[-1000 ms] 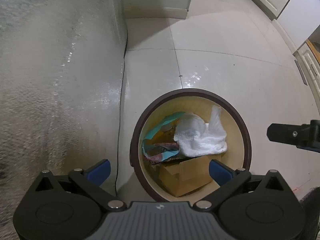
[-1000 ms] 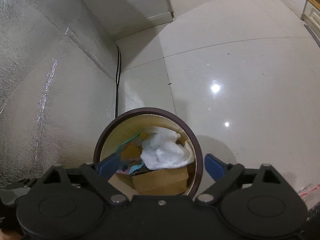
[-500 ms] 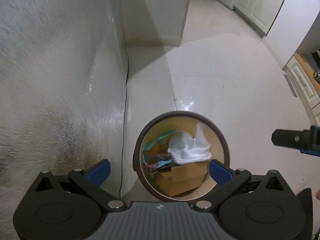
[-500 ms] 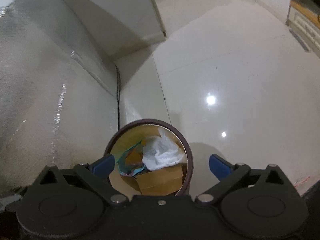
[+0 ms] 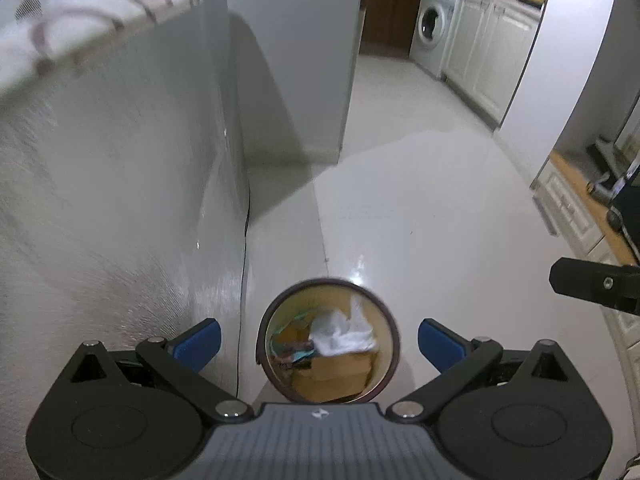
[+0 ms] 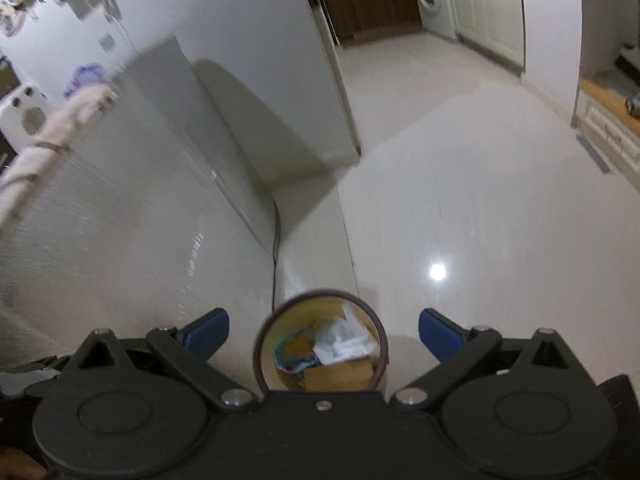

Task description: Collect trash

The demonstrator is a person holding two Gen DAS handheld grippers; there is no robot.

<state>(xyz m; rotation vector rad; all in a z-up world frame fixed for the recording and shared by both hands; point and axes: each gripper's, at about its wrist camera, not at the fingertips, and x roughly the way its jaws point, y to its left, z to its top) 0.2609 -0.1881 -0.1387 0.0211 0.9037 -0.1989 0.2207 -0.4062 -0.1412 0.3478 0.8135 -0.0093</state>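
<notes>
A round brown-rimmed trash bin (image 5: 387, 320) stands on the white floor, well below both grippers. In it lie a white crumpled tissue (image 5: 344, 332), a cardboard box (image 5: 332, 372) and teal scraps (image 5: 298, 354). The bin also shows in the right wrist view (image 6: 380, 340). My left gripper (image 5: 318, 340) is open and empty above the bin. My right gripper (image 6: 324, 332) is open and empty too; one of its black fingers (image 5: 588, 284) shows at the right edge of the left wrist view.
A tall silver-covered surface (image 5: 100, 220) rises at the left, with a thin black cable (image 5: 244, 260) along its base. White cabinets and a washing machine (image 5: 434, 28) stand far back. A low wooden-topped unit (image 5: 576, 200) is at the right.
Both grippers have risen well away from the bin, which now looks much smaller. The view has tilted up to show the kitchen. Both stay open and empty.
</notes>
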